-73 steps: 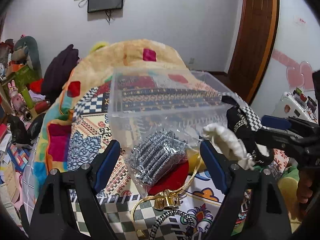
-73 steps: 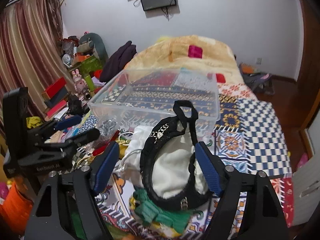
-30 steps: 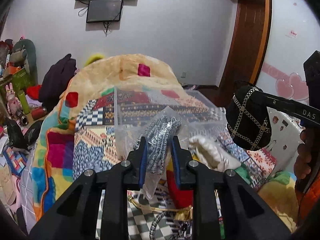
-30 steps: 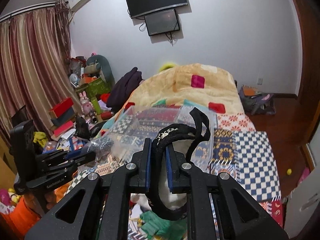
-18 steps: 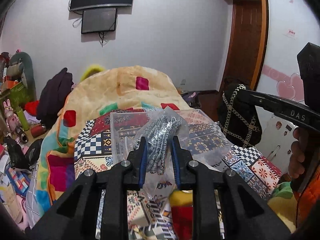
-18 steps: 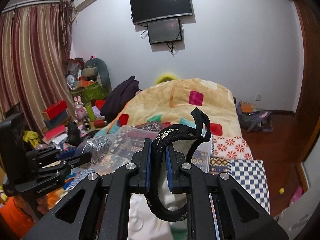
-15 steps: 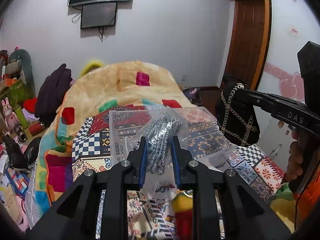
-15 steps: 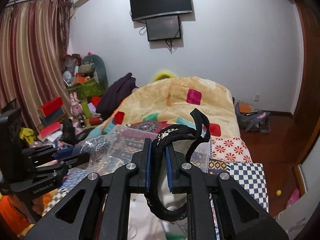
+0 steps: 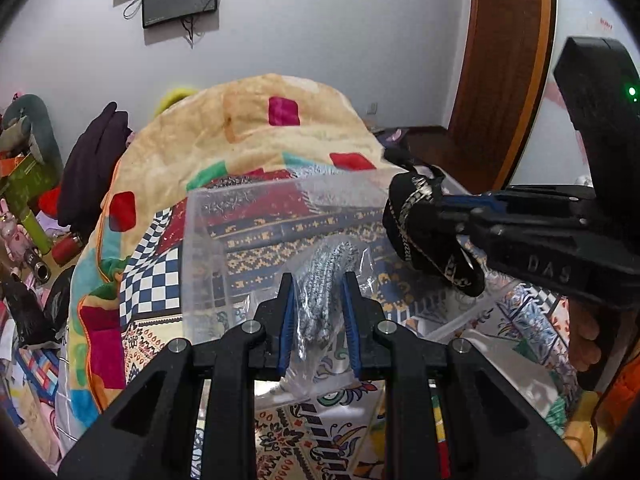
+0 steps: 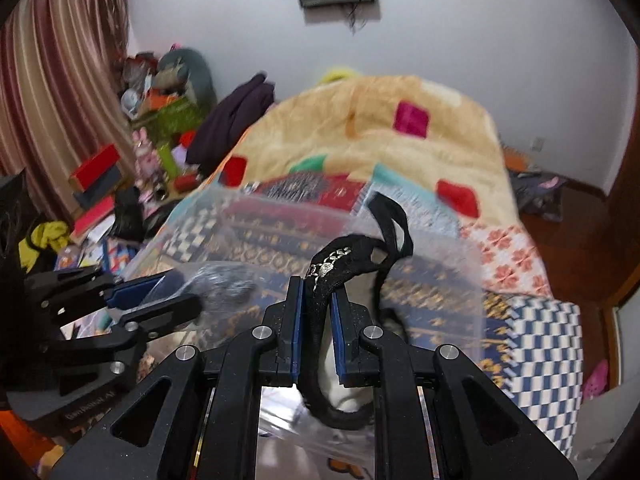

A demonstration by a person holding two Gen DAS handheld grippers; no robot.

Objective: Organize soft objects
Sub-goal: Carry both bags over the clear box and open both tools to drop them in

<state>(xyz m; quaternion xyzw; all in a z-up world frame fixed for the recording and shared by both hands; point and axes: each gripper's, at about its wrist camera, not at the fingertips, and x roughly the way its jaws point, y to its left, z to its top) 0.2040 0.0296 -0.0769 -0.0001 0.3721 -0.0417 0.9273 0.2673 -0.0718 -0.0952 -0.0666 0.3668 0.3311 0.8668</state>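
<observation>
left gripper [image 9: 318, 312] pinching clear bag of grey cord [image 9: 326, 280], bag's lower end hidden behind fingers | right gripper [image 10: 316, 322] clamped on black bag [image 10: 344, 264], its body blurred | clear plastic bin [image 9: 256, 216] just ahead of both, beneath held items

"DAS" on right tool [image 9: 546, 268]

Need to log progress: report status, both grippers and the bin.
Left gripper shut on bagged silver-black item. Right gripper shut on black bag. Both over clear bin. Nothing blocking.
</observation>
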